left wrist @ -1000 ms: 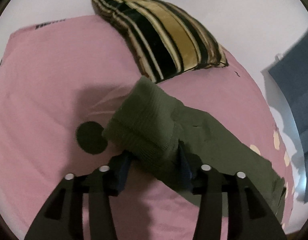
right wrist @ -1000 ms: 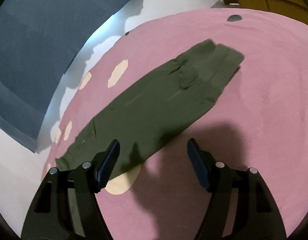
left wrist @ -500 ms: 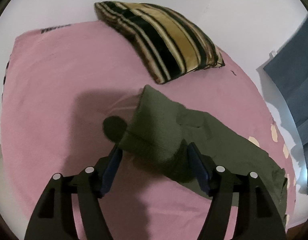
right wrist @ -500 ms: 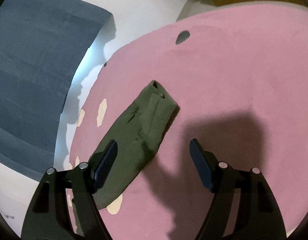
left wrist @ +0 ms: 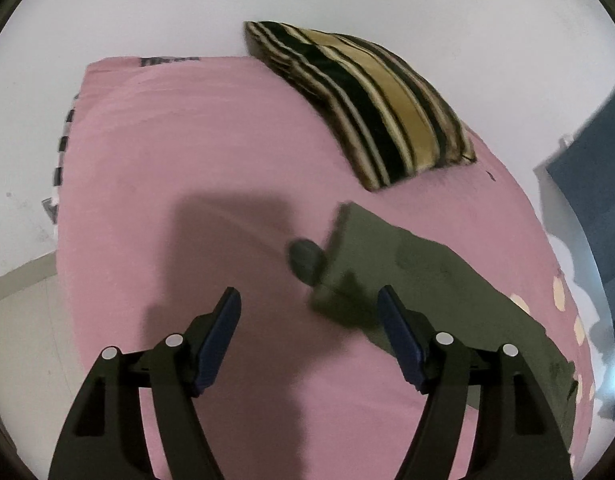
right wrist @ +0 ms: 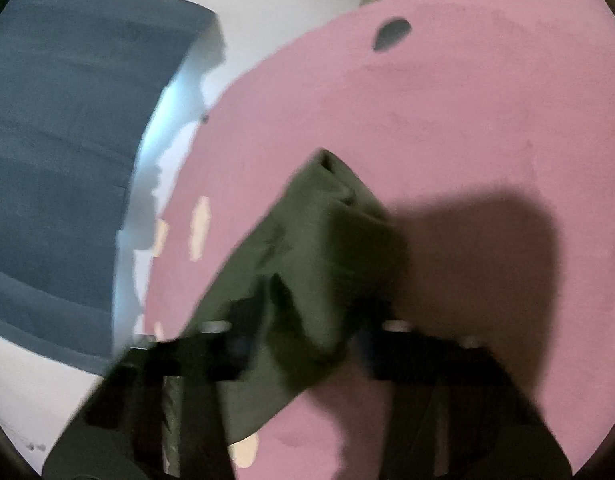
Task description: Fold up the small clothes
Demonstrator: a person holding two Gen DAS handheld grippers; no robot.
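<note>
To make a fold, the right gripper (right wrist: 307, 332) is closing on the olive garment (right wrist: 307, 248) at 6 o'clock, while the left gripper (left wrist: 309, 320) hangs empty, fingers spreading, above the bed (left wrist: 187, 160).

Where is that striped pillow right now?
In the left wrist view, the striped pillow lies at the far end of the pink bed cover, right of centre against the white wall, just beyond the olive green garment.
</note>
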